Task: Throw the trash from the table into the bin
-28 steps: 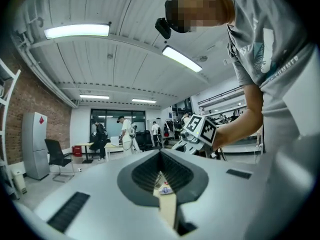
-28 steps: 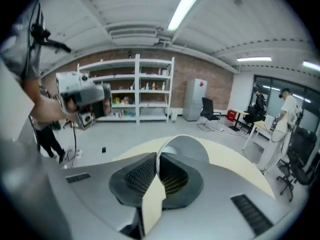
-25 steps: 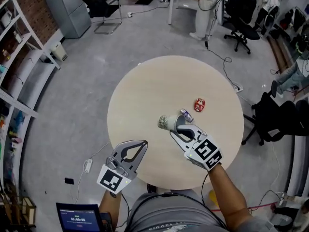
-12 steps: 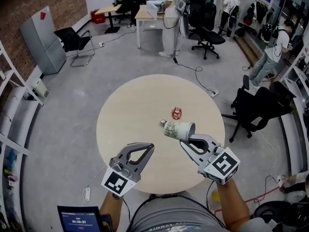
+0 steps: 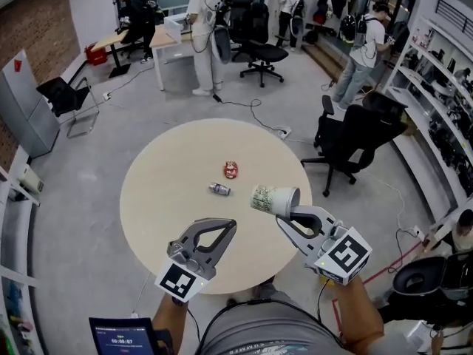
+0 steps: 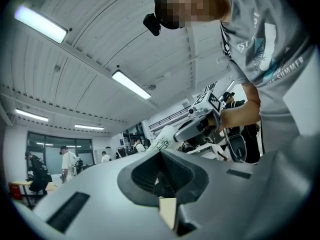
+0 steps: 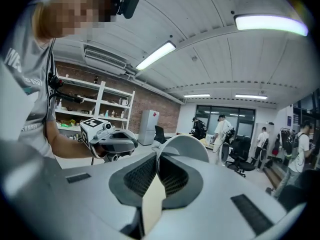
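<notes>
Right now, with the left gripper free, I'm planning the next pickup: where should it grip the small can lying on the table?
Probably mid-body, from above: the can lies on its side on the table, so jaws straddling its narrow width should seat; the red wrapper sits clear.

I see the printed paper cup (image 5: 273,199) held up on its side, mouth rightward, with a red wrapper (image 5: 230,170) and small silver can (image 5: 219,189) lying close together mid-table (image 5: 162,191).

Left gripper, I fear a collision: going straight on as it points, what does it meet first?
Likely the paper cup in the right gripper, just beyond the tips of the left gripper; depth is unclear.
</notes>
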Demonstrator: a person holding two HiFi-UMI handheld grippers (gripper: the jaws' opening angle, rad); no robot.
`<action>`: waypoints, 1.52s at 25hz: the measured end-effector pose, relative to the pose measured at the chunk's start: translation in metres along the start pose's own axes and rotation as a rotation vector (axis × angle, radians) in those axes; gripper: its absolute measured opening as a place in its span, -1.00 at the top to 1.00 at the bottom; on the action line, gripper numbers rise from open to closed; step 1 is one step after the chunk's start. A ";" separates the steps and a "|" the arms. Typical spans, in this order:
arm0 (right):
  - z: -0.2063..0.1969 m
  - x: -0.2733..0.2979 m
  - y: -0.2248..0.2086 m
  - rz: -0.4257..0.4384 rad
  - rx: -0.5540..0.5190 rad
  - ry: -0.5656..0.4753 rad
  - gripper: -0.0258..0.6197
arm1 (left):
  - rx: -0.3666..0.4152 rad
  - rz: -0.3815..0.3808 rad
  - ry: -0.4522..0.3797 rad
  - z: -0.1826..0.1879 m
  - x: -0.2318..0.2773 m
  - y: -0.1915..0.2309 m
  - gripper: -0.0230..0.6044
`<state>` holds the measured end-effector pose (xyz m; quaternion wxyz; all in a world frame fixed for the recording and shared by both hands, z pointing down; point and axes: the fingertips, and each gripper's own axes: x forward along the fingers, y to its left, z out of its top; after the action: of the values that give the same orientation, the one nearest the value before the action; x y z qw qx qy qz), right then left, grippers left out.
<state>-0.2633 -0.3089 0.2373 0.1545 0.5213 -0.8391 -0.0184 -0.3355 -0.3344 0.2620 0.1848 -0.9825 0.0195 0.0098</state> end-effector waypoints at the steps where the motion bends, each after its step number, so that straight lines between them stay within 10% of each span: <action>1: -0.002 -0.010 0.000 -0.024 0.008 0.008 0.83 | 0.000 -0.023 -0.008 0.002 0.004 -0.006 0.79; 16: -0.054 -0.184 -0.047 -0.339 0.093 0.076 0.83 | -0.025 -0.307 -0.111 0.033 0.138 -0.102 0.79; 38: -0.252 -0.570 -0.109 -0.684 0.336 0.094 0.83 | -0.068 -0.781 -0.162 0.087 0.434 -0.453 0.79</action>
<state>0.1346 0.1762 0.3192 0.0901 0.7894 -0.6001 0.0931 0.1160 0.1043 0.3340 0.1427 -0.9177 -0.3704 0.0172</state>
